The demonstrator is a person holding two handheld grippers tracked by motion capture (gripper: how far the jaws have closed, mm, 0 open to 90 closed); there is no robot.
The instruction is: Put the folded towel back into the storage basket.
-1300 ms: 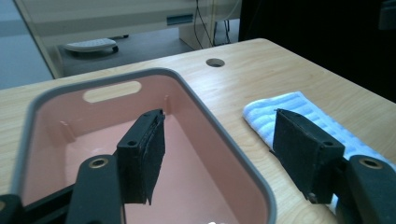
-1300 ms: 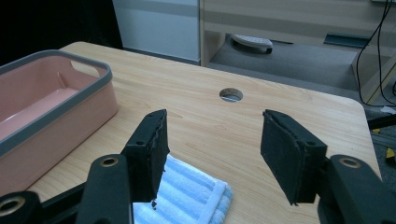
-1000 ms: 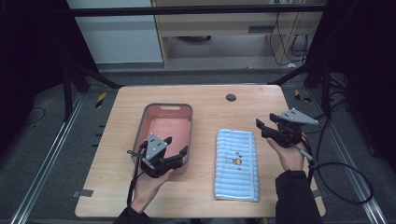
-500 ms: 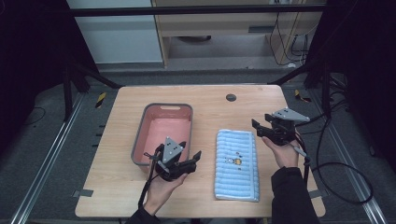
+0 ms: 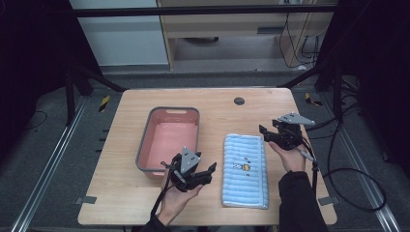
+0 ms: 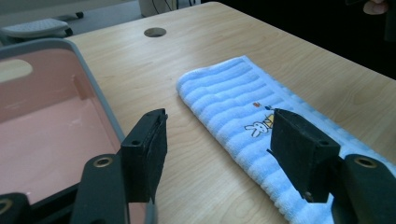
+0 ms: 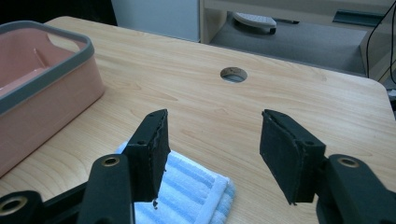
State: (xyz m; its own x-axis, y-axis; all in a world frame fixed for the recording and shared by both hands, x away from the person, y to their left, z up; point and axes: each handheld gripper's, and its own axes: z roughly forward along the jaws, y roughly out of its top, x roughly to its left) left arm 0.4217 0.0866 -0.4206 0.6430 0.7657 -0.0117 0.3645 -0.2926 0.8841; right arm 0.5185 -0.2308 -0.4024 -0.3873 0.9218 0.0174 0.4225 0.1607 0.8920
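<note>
Blue striped towel (image 5: 245, 170) lies flat; left gripper (image 5: 209, 172) at its nine o'clock, right gripper (image 5: 265, 133) at one o'clock, both gaping wide, empty.

A lab-like recording room was suggested: a wooden table (image 5: 145, 193) was framed by black metal struts (image 5: 92, 77), with loose cables (image 5: 358, 174) trailing over grey floor and taped rails (image 5: 43, 179).

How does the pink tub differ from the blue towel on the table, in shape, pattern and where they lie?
The pink tub is a stiff, deep box with a grey rim; the blue towel is soft and lies flat, folded. The tub is plain inside and holds nothing; the towel has stripes and a small rabbit picture. The tub sits toward the left, the towel toward the right, apart from it. Both are long rectangles resting on the wooden table, and neither is held.
</note>
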